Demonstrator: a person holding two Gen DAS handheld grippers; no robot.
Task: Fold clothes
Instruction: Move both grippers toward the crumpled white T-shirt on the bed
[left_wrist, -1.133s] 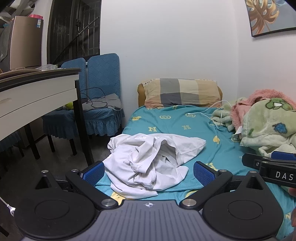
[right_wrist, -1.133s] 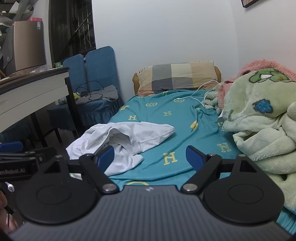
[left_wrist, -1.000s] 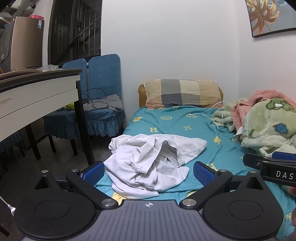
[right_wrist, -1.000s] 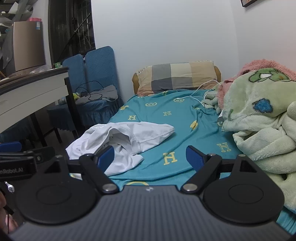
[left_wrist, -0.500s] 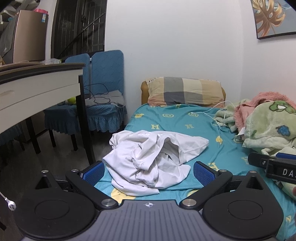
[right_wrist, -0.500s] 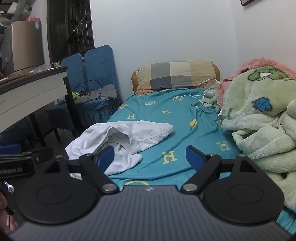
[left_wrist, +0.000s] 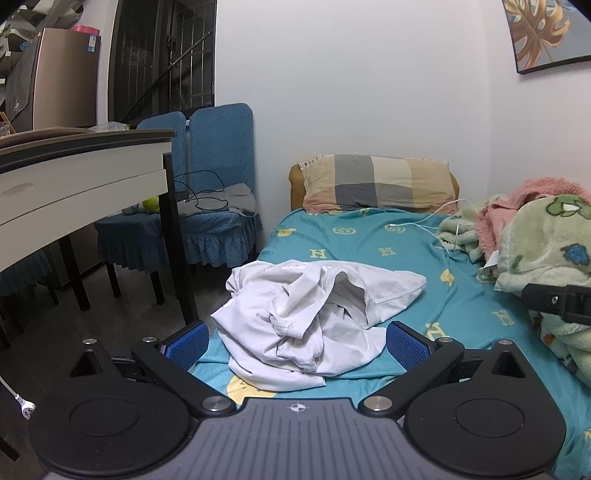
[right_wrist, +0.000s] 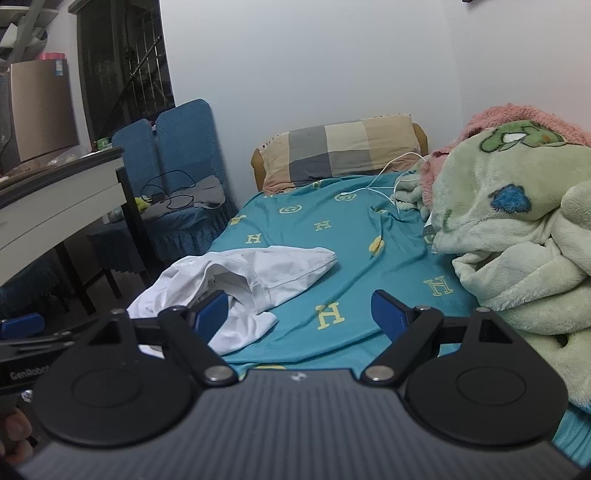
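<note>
While both grippers hang above the near end of the bed, the white garment lies crumpled on the teal sheet, in the lower centre of the left wrist view. The left gripper has its jaws spread wide, clasping nothing — the blue pads sit at either side of the garment's near edge in the frame, and whether they touch the cloth cannot be told. In the right wrist view the same garment sits lower left of centre. The right gripper is likewise released and empty; its left pad overlaps the cloth in the frame, while its right pad stands over bare sheet — most of the garment is left of the gap. A plaid pillow rests at the far end of the bed, upper centre. A green fleece blanket is heaped along the right edge. Blue chairs and a white desk fill the left side.
</note>
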